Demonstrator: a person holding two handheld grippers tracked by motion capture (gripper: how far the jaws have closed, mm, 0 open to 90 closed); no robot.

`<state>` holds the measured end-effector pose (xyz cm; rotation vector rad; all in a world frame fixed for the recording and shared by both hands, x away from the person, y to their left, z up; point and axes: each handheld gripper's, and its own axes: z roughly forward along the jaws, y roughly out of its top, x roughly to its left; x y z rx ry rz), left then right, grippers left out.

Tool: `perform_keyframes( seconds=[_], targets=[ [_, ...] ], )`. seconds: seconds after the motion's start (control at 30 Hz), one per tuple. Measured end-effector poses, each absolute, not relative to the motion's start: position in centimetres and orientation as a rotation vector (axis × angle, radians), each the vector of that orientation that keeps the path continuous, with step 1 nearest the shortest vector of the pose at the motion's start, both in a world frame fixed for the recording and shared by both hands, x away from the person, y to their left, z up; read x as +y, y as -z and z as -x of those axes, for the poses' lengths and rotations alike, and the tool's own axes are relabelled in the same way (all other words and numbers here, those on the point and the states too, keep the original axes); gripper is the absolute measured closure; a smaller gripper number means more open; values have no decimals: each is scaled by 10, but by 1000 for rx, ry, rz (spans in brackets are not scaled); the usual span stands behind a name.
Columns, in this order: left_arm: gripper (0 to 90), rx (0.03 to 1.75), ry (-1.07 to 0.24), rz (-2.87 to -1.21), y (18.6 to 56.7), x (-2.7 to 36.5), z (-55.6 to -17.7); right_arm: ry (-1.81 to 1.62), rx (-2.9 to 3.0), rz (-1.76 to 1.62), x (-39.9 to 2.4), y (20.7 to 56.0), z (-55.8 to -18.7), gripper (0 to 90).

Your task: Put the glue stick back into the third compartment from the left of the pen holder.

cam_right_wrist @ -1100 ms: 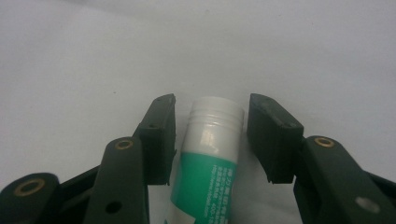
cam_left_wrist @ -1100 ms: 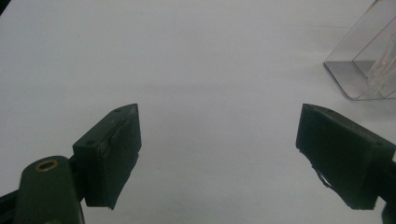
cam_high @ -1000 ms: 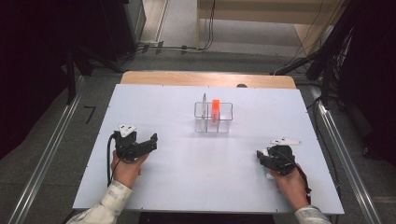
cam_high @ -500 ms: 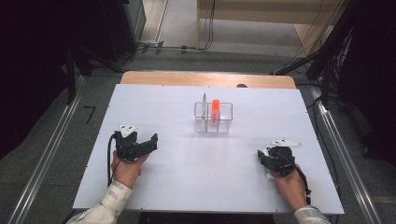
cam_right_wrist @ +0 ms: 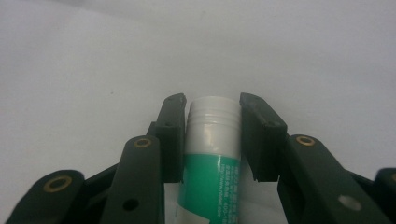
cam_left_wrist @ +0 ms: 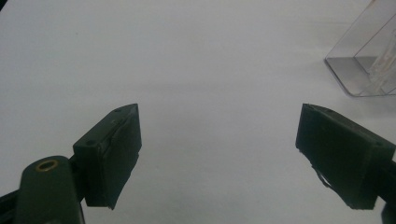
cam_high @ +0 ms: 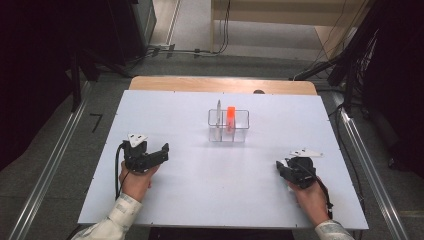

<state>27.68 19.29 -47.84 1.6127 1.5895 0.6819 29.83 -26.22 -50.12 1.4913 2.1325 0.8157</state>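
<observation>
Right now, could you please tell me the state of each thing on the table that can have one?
Left gripper: open, nothing between its jaws.
Right gripper: jaws just been closing, now against the glue stick.
Glue stick: green and white, lying on the table between the right jaws.
Clear organizer: upright, holding an orange item and a pen.

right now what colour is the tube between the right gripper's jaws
Green with a white end, best in the right gripper view: tube.
</observation>
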Motion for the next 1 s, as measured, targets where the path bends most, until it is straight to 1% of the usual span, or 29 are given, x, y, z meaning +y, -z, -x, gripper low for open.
perform_keyframes(
  seconds=[0.27, 1.0],
  targets=[
    [144, 1593, -684, -1607, 478, 193, -277, -820, 2138, -1492, -263, 500, -298, 627],
    [146, 1591, -685, -1602, 477, 194, -277, -865, 2118, -1482, -265, 490, -295, 630]
  ],
)
